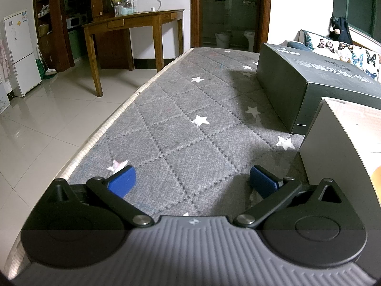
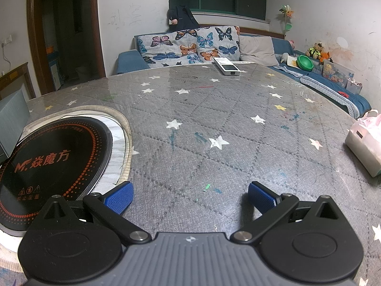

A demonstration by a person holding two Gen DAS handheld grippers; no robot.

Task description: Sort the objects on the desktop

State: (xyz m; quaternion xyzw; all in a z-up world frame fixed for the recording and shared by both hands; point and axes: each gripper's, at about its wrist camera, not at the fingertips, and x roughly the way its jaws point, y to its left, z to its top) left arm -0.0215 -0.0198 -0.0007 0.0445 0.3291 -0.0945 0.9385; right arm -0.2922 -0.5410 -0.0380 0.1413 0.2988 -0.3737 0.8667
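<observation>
Left tongs (image 1: 191, 182) wide apart, empty, low over the star-quilted desk (image 1: 190, 100); dark box (image 1: 309, 81) and pale box (image 1: 333, 147) at their right. Right tongs (image 2: 190, 196) likewise wide, empty, induction cooktop (image 2: 54, 152) left, remote control (image 2: 226, 66) far ahead, tissue pack (image 2: 364, 143) right. Probably choosing a target: approach low, centre jaws first.

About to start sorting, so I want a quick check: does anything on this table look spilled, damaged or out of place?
Nothing is spilled or broken. The table cover carries coloured pen scribbles and smudges, mostly near its middle. A white remote lies alone at the far edge, angled to it. Both grippers, left and right, are open and empty.
</observation>
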